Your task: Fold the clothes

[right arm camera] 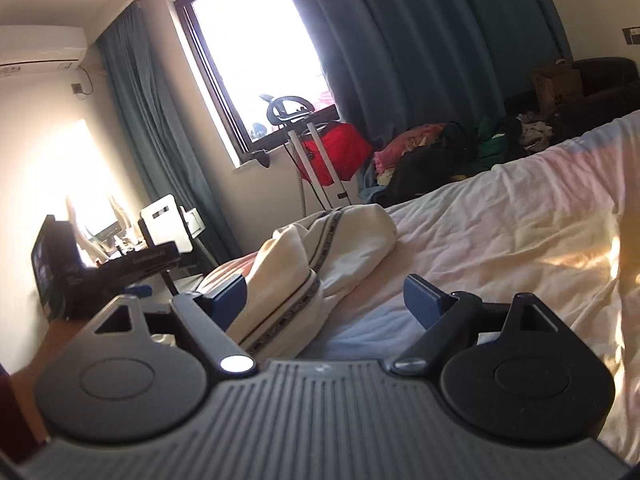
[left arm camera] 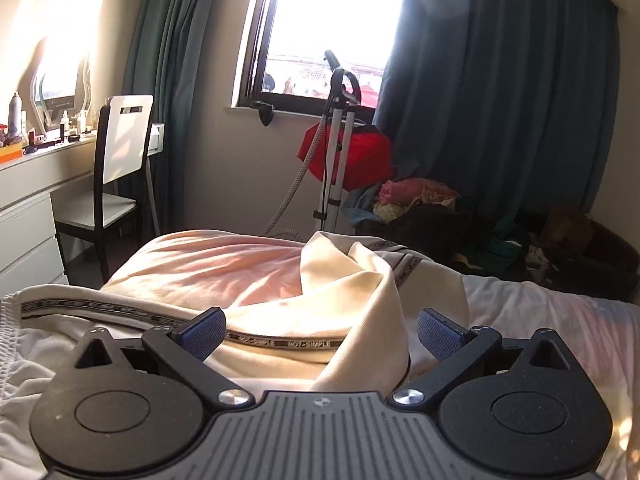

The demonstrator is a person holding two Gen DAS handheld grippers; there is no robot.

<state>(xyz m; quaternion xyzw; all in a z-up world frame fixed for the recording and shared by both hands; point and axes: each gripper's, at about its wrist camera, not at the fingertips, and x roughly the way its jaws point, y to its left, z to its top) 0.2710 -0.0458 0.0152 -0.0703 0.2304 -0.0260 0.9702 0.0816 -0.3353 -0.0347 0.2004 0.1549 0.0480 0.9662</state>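
Observation:
A cream garment with a black lettered stripe (left arm camera: 320,320) lies crumpled on the bed, over a pink garment (left arm camera: 212,268). My left gripper (left arm camera: 320,334) is open, its blue pads on either side of a raised fold of the cream cloth. In the right wrist view the cream garment (right arm camera: 320,256) lies bunched at the bed's left edge, the pink one (right arm camera: 236,266) behind it. My right gripper (right arm camera: 324,300) is open, its left pad against the cream cloth, its right pad over bare sheet.
The white bed sheet (right arm camera: 500,232) spreads to the right. A garment steamer (left arm camera: 336,144) with a red cloth, a chair (left arm camera: 116,172), a dresser (left arm camera: 28,208) and a pile of clothes (left arm camera: 420,200) stand beyond the bed under the window.

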